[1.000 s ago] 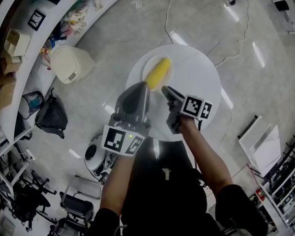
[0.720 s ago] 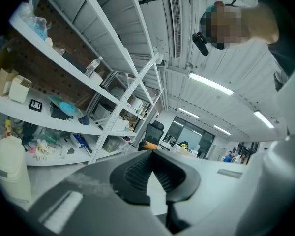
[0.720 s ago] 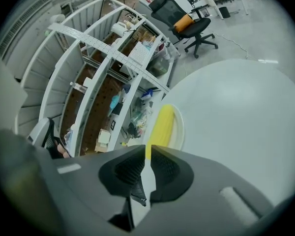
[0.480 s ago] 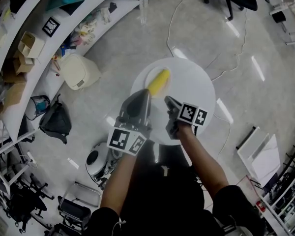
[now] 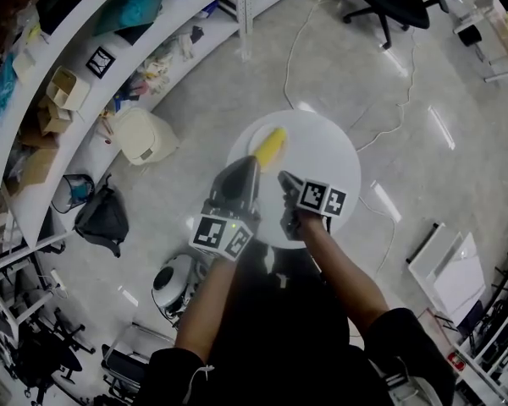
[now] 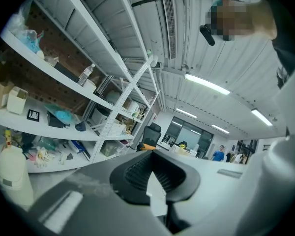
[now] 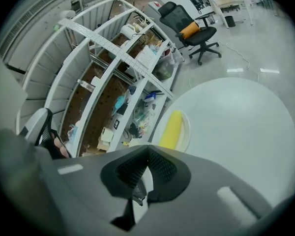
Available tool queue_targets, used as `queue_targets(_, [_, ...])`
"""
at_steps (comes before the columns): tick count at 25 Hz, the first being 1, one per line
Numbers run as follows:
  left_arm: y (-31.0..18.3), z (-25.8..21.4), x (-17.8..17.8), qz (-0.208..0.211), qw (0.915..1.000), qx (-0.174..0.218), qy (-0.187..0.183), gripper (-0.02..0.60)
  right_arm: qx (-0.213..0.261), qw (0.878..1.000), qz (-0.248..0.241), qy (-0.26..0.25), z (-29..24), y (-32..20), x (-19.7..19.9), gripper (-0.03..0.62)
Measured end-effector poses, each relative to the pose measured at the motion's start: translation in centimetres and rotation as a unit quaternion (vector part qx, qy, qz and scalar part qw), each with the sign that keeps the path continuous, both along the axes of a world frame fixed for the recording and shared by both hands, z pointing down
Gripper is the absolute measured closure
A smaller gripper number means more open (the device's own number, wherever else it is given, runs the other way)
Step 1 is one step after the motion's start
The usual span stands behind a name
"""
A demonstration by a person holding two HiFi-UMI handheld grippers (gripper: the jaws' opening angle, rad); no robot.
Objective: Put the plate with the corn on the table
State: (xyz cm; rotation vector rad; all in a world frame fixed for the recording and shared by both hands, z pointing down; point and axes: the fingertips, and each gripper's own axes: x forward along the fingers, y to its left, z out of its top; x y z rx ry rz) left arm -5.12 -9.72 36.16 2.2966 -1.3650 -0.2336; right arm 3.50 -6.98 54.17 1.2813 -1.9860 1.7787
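Both higher than earlier, left tongs [image 5: 251, 162]; right tongs [image 5: 282, 177] just closed, empty

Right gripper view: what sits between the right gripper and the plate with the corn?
Only bare white table. In the right gripper view the right gripper, jaws just closed empty, looks across open tabletop to the plate holding the corn.

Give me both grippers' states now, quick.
Left gripper: jaws closed, holding nothing.
Right gripper: jaws just closed, nothing between them.
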Motion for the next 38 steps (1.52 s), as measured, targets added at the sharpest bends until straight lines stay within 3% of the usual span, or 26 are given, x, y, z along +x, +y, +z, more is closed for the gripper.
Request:
queue_targets(6, [1.1, -2.1, 0.6, 0.009, 0.9998, 0.014, -0.009, 0.577, 0.038, 0.999, -0.004, 0.009, -3.7, 0.3, -0.1, 0.585])
queue_targets(12, [1.4, -4.9, 0.7, 0.015, 0.9991, 0.038, -0.013, 0.577, 0.11, 0.993, -0.013, 0.036, -9.1, -0.5, 0.2, 0.585])
queue_targets(17, [2.7, -6.7, 1.3, 0.022, 0.9986, 0.047, -0.012, 0.577, 0.173, 0.983, -0.017, 0.06, -13.4, -0.3, 0.9, 0.585])
queue_targets(26, [5.2, -7.9, 2.1, 0.03, 0.9976, 0.059, -0.019, 0.577, 0.235, 0.967, -0.023, 0.098, -17.0, 2.2, 1.2, 0.585])
queue_targets(32, [5.9, -7.4, 2.2, 0.028, 0.997, 0.062, -0.036, 0.577, 0.313, 0.938, -0.033, 0.148, -19.6, 2.4, 1.4, 0.585])
queue_targets(38, [6.5, -7.0, 2.9, 0.03, 0.9965, 0.064, -0.045, 0.577, 0.321, 0.935, -0.052, 0.139, -19.3, 3.5, 1.1, 0.586])
